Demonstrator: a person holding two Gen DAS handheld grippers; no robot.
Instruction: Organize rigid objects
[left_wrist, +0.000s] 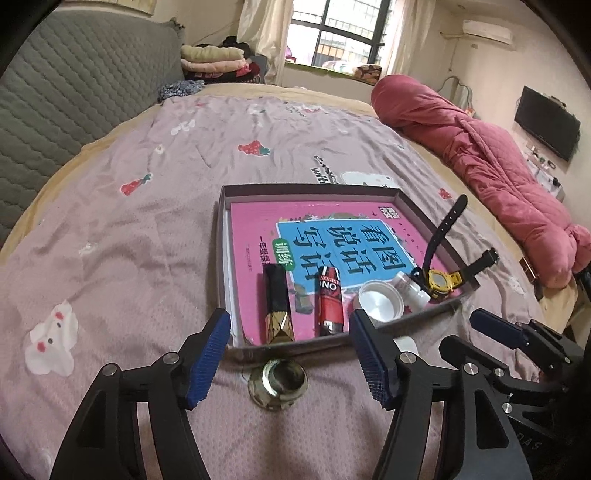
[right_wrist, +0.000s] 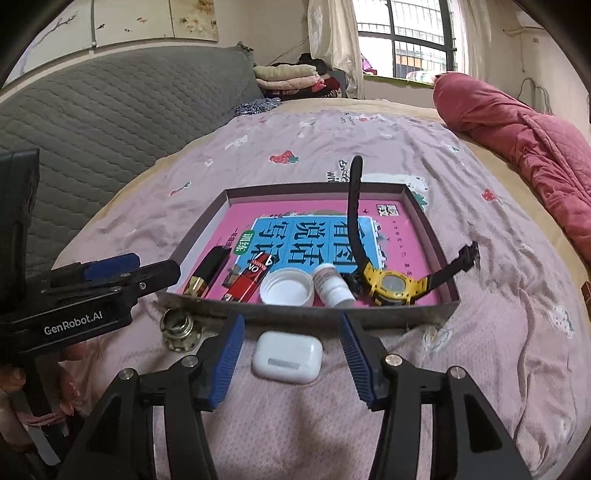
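The right gripper (right_wrist: 291, 354) hangs low over the bedsheet (right_wrist: 295, 424) with its blue pads spread wide and nothing between them but air; the white earbud case (right_wrist: 287, 356) lies flat on the sheet in the gap, touching neither pad. It looks like a light, hard, glossy shell with rounded corners, so it will probably slip if pinched near an edge. The safer hold is across its two long flat sides, low on the body, with the pads square to it.

The left gripper (left_wrist: 290, 360) is likewise open and empty. The metal fitting (left_wrist: 277, 383) sits on the sheet between its pads, just short of the box's near wall. It appears to be a threaded brass-coloured nut or flange, dense and stiff, unlikely to deform. Its flats would give the ribbed pads a firm bite, though the soft mattress under it may let it tip as the pads close.

Beyond both stands the shallow cardboard box (right_wrist: 430, 236), lined with a pink book (right_wrist: 255, 218). Along its near edge lie a black and gold tube (right_wrist: 207, 275), a red lighter (right_wrist: 245, 282), a white cap (right_wrist: 288, 287), a small white bottle (right_wrist: 334, 286) and a yellow watch (right_wrist: 391, 286) whose strap sticks up over the rim. Room for the two loose pieces remains further back on the book.
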